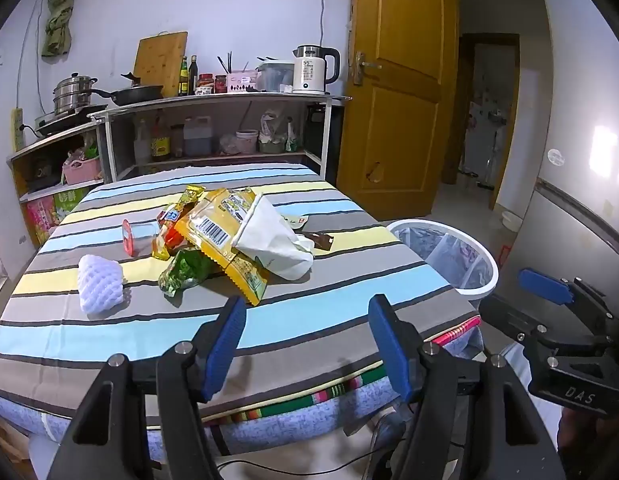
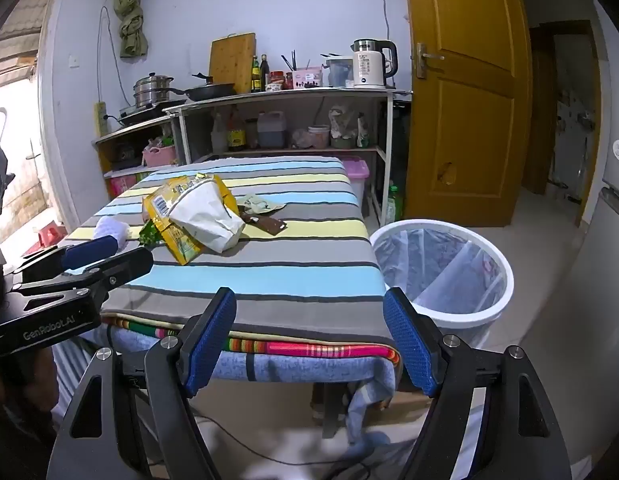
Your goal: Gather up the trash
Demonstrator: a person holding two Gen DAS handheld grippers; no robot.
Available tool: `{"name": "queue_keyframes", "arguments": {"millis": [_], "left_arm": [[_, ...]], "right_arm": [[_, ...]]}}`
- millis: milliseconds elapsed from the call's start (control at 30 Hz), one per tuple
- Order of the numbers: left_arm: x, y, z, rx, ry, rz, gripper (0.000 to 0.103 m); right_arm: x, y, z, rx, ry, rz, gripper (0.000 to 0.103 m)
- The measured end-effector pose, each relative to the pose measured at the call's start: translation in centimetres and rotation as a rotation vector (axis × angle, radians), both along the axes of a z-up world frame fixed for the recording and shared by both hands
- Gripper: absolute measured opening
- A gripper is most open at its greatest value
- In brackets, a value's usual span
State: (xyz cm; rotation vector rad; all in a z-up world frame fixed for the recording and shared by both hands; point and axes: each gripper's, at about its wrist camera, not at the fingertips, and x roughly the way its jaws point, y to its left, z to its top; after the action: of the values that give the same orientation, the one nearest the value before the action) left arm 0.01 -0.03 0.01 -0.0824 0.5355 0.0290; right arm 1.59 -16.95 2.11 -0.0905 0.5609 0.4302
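A heap of trash lies mid-table on the striped cloth (image 1: 269,320): a yellow snack bag (image 1: 225,236) (image 2: 169,216), a white paper bag (image 1: 273,240) (image 2: 207,216), a green wrapper (image 1: 185,272), a white foam net (image 1: 99,282) (image 2: 109,230), a clear cup with a red lid (image 1: 135,236) and a brown wrapper (image 1: 319,239) (image 2: 267,223). A white bin (image 1: 449,256) (image 2: 441,276) with a clear liner stands on the floor right of the table. My left gripper (image 1: 307,344) hangs open over the near table edge, empty. My right gripper (image 2: 309,336) is open and empty, short of the table's near right corner.
Behind the table a metal shelf unit (image 1: 213,100) carries pots, a pan, bottles, a cutting board and a kettle (image 1: 313,70). A yellow wooden door (image 1: 397,92) stands open at the right, with a corridor beyond. A pink box (image 2: 355,172) sits beside the table's far corner.
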Motion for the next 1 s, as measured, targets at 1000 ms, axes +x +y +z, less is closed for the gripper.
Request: {"name": "queue_keyframes", "arguments": {"millis": [1000], "left_arm": [[-0.34,-0.05,0.46,-0.017,-0.008,0.006,0.066]], "right_arm": [[-0.01,0.15,0.08,0.005,0.0,0.004,0.076]]}}
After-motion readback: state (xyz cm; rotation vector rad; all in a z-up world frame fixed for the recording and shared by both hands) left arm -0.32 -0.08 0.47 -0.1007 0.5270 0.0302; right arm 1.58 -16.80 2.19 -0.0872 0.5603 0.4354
